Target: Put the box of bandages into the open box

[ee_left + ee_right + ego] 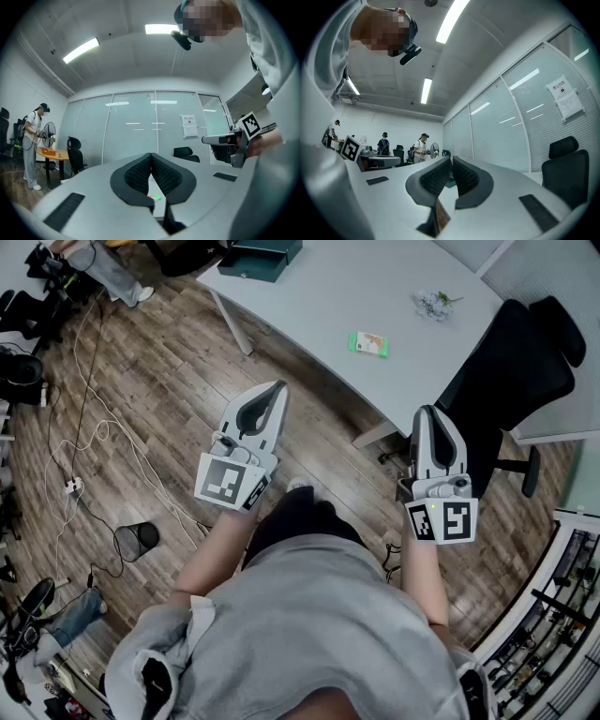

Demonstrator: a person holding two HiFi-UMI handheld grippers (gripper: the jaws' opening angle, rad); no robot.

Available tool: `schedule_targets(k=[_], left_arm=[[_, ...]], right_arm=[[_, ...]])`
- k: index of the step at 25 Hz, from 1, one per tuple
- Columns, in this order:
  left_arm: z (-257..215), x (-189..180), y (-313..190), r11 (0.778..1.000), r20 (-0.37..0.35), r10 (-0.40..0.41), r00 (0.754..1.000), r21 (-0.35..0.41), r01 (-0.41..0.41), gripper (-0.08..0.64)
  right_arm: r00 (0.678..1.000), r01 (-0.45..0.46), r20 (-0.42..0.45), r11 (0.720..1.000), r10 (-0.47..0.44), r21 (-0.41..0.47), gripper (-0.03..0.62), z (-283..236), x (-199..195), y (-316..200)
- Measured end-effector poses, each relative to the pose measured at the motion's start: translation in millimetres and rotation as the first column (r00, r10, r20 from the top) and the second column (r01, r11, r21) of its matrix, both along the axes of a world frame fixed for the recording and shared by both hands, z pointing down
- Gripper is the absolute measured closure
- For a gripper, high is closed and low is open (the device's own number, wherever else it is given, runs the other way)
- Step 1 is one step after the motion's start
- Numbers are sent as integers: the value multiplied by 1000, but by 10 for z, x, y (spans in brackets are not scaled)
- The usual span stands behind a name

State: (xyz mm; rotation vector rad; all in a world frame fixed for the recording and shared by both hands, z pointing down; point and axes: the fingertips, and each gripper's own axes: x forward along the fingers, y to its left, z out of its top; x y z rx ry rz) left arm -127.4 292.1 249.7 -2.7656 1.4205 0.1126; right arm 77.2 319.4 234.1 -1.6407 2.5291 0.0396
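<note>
The box of bandages [368, 343] is a small green and white pack lying flat on the white table [375, 287]. The open box [260, 257], dark teal, stands at the table's far left end. My left gripper [276, 388] and right gripper [427, 412] are both shut and empty, held over the wooden floor short of the table's near edge. In the left gripper view the shut jaws [151, 157] point at the table, and the green pack [156, 197] shows just below them. In the right gripper view the shut jaws [451, 162] frame a sliver of the teal box [450, 181].
A black office chair [511, 381] stands by the table at the right. A small sprig of flowers [433, 304] lies on the table. Cables [103, 442] and a black mesh bin [136, 540] are on the floor at left. Another person [33, 145] stands far off.
</note>
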Motion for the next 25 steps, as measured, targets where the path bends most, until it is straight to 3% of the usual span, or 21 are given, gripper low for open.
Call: schedule_targets(k=[10,16,25], left_arm=[[41,94,193,1000,7,-11,1000,-17,11,540],[21,-75,-66,1000,3,-11,1000,-20,11,540],[21,-258,-612,998,-4,61,998,-27,-61,540]], right_arm=[[997,16,71,999,-18,27,535,-33,134,152],[997,14,73,999,-17,42,535,-83,-25,-105],[994,-53,98,997,48,51,535,-148,-192,-592]])
